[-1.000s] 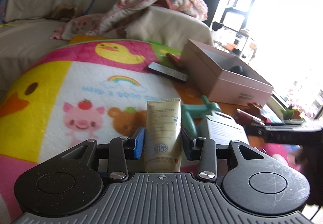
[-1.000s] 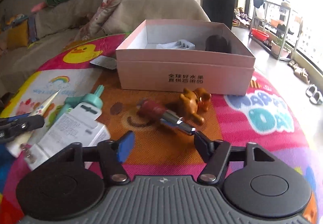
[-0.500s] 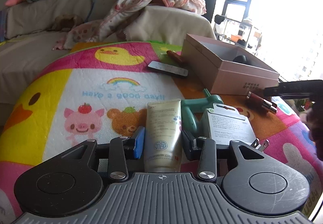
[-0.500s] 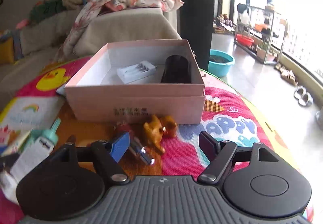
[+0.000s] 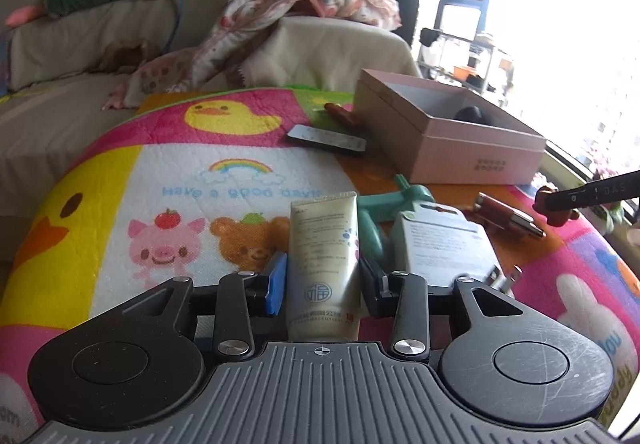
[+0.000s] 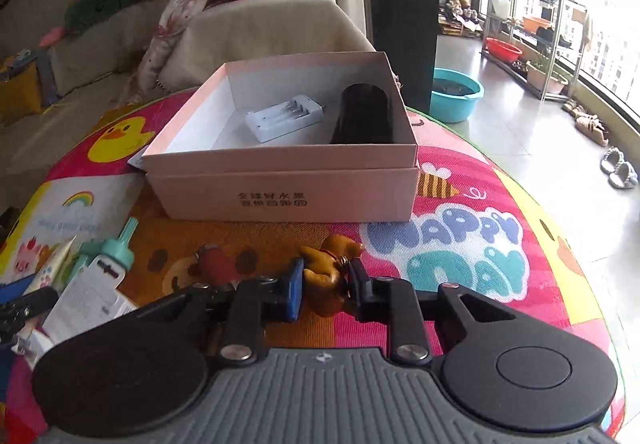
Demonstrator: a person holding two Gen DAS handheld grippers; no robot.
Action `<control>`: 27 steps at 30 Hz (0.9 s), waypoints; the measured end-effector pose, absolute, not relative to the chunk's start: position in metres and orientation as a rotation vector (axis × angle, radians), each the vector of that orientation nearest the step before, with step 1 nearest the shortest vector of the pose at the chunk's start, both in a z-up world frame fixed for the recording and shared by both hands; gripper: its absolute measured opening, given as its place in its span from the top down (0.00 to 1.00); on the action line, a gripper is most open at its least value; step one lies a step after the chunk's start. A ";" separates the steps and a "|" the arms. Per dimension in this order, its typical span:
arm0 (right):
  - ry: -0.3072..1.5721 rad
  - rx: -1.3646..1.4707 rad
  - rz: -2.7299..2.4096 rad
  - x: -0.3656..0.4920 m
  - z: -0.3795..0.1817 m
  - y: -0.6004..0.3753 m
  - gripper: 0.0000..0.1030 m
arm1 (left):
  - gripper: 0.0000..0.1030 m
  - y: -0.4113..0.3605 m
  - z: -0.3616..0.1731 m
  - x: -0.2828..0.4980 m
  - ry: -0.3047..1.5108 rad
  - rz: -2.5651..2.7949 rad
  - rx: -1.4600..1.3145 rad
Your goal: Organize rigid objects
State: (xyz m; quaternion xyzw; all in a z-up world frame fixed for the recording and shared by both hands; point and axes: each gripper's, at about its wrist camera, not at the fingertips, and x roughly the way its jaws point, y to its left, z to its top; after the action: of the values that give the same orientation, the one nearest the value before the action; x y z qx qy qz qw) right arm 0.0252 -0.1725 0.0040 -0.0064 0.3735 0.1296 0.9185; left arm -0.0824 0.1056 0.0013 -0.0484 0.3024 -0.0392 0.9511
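Observation:
My left gripper [image 5: 322,280] is shut on a cream-coloured tube [image 5: 322,240], which stands upright between its pads above the play mat. My right gripper [image 6: 325,288] has its jaws closing on a small brown toy dog [image 6: 326,276], with both pads against the toy's sides. The left wrist view shows that toy [image 5: 556,208] at the far right under a black finger. Just beyond stands an open pink box [image 6: 288,196] holding a white battery charger [image 6: 284,116] and a black cylinder [image 6: 366,112].
On the colourful play mat [image 5: 160,172] lie a reddish metal-tipped tube [image 5: 506,214], a teal bottle [image 5: 384,204], a white packaged plug [image 5: 444,244] and a flat dark card [image 5: 326,138]. A sofa with blankets lies behind. Right of the mat are bare floor and a blue basin [image 6: 456,92].
The right gripper moved forward over the toy dog, opened wide, then drew its jaws in around it. The left gripper kept the tube and rolled slightly.

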 end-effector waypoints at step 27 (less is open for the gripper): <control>0.613 -0.035 0.334 -0.043 0.042 -0.194 0.77 | 0.82 0.094 0.093 -0.068 0.517 -0.256 -0.081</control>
State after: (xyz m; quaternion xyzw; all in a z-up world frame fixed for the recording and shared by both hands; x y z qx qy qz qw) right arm -0.0434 -0.1942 0.0416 -0.0172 0.3004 0.1637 0.9395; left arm -0.0677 0.0945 0.0926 -0.0399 0.2549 -0.1262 0.9579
